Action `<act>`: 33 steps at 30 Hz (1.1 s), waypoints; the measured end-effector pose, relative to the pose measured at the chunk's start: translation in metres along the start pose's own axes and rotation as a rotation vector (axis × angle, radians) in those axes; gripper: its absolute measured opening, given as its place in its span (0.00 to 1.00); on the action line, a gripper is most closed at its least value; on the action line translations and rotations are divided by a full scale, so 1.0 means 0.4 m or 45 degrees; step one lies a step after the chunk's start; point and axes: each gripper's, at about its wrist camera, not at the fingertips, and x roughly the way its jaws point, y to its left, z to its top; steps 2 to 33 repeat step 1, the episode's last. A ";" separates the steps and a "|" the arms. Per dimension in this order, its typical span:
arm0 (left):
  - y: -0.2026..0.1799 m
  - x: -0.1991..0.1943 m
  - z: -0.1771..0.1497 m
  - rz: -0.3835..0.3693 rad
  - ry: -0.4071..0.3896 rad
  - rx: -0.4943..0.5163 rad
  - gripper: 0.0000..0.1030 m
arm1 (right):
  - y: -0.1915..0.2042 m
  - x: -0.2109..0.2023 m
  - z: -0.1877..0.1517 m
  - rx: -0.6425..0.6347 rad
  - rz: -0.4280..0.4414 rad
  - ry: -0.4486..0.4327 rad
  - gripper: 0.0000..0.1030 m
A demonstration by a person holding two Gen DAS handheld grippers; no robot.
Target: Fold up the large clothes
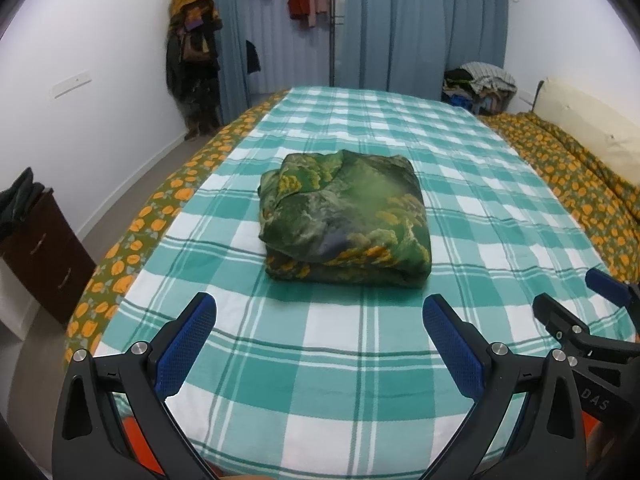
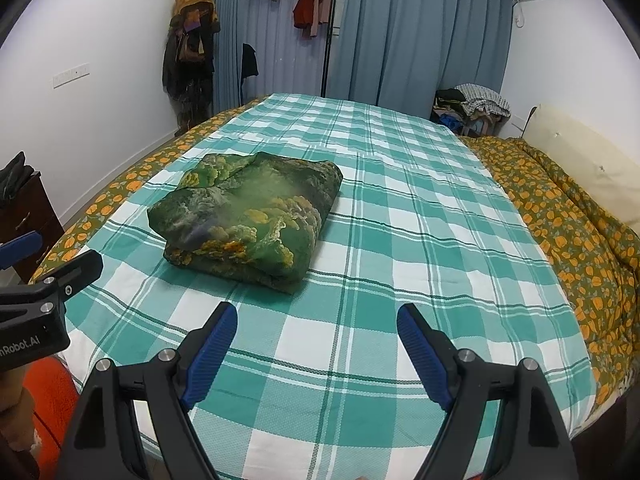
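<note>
A green garment with yellow print (image 1: 344, 216) lies folded into a thick square bundle in the middle of the teal-and-white checked bed cover (image 1: 360, 360). In the right wrist view the same bundle (image 2: 248, 216) sits left of centre. My left gripper (image 1: 320, 312) hovers over the near edge of the bed, short of the bundle, open with nothing between its blue pads. My right gripper (image 2: 316, 320) is beside it, also open and holding nothing, to the right of the bundle. Each gripper shows at the edge of the other's view.
An orange-flowered quilt (image 2: 560, 216) lies bunched along the bed's right side against a cream headboard (image 2: 580, 160). A dark wooden drawer unit (image 1: 44, 248) stands left of the bed. Clothes hang on a rack (image 1: 192, 52) by the blue curtains; a pile of laundry (image 2: 472, 106) sits at the far right.
</note>
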 end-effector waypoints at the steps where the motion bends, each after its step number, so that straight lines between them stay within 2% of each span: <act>1: -0.001 -0.001 -0.001 0.007 -0.004 0.008 1.00 | 0.000 0.000 -0.002 0.002 0.002 0.003 0.81; 33: -0.001 -0.001 -0.001 0.007 -0.004 0.008 1.00 | 0.000 0.000 -0.002 0.002 0.002 0.003 0.81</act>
